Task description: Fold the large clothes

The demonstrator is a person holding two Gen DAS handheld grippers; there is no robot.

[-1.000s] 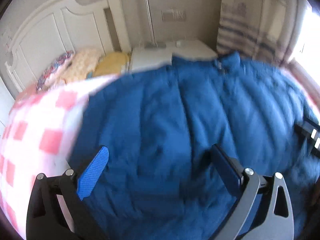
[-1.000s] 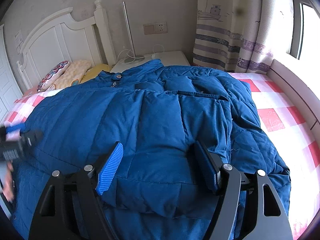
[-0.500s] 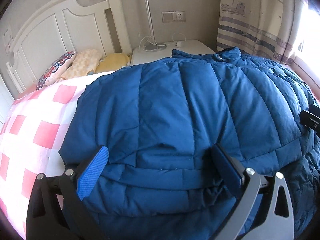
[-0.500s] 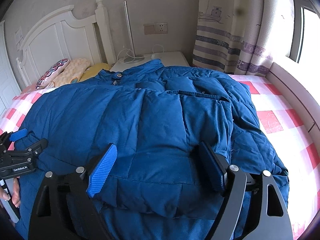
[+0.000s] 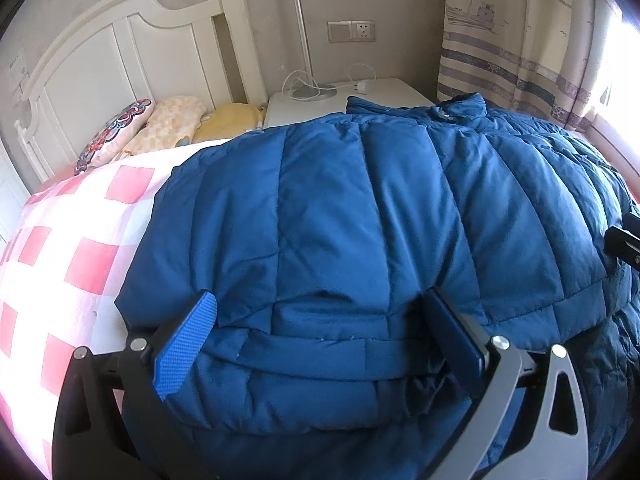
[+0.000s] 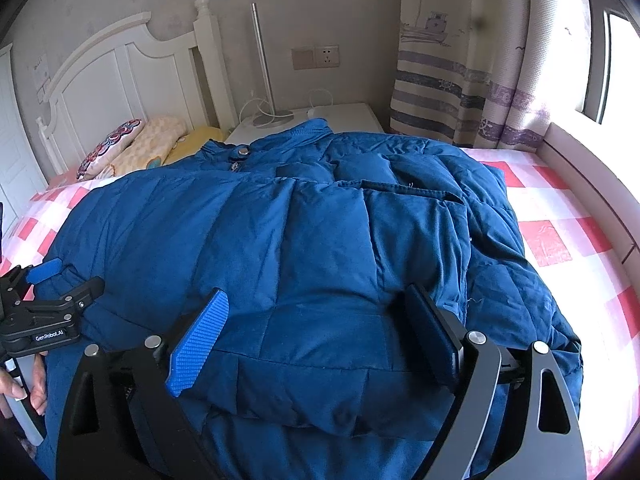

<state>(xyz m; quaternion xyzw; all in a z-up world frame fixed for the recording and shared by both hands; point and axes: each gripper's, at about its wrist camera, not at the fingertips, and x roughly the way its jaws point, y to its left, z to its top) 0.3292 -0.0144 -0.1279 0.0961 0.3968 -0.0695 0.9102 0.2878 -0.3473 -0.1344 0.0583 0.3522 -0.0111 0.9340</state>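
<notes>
Two tools to report, and only one with news. Just been spreading: right tool (image 6: 316,294), jaws wider than a second ago, pads clear of the blue jacket (image 6: 320,240). Quilted cloth bulging up between them, but no squeeze visible. Looks like a release.

Over to the left tool (image 5: 320,298): wide apart as before, straddling the jacket's near hem at six o'clock and pinching nothing. Gone from that view, the blur of a second ago; sharp and settled now.

Lying flat on the checked bed (image 5: 80,260), the jacket, with its collar away at twelve o'clock and an upper layer doubled over the lower one. Bare sheet at nine o'clock from the left side, at three o'clock from the right.

Reads as one fold laid down and let go. Still bulky, though, so probably a fresh grip and another fold to come.
</notes>
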